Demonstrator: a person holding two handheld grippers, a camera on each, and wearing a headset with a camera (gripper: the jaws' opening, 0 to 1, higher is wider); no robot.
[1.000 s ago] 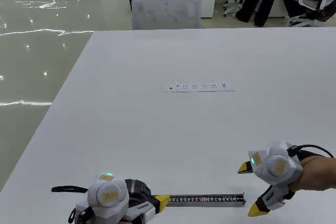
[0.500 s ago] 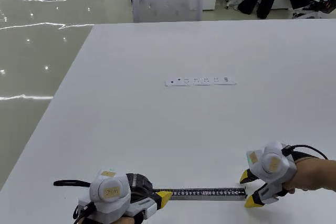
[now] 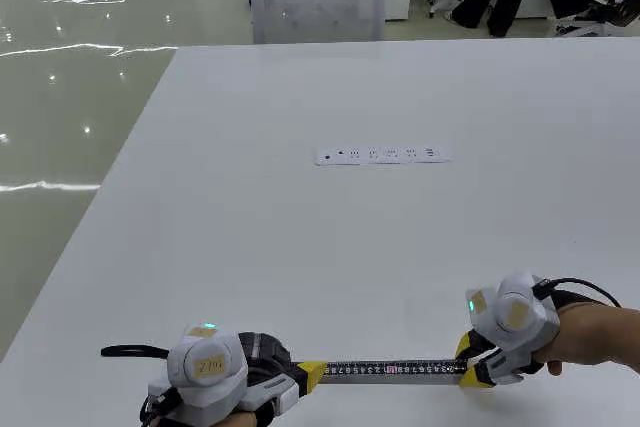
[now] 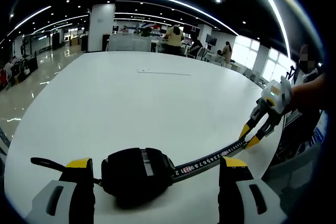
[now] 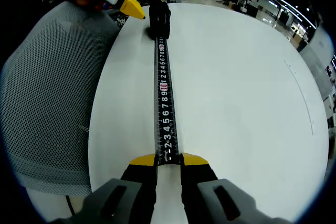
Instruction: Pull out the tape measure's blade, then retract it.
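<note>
Lying at 6 o'clock on the smooth white worktop [image 3: 300, 247], the tape measure [image 4: 137, 174], a rounded matte-black case, sat between the wide yellow-tipped jaws of the left gripper [image 4: 156, 164]. Its flat dark blade [image 5: 165, 87], printed with white numerals and a red 10, ran toward 3 o'clock, its end pinched in the narrow jaws of the right gripper [image 5: 168, 160].

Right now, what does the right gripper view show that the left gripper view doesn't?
Right gripper view: the right gripper's jaws shut on the tip of the black numbered blade, plus a grey mesh chair back. Left gripper view: the black tape measure case between the left gripper's spread jaws, its black wrist strap. Both: the blade stretched from the case across the white table.
</note>
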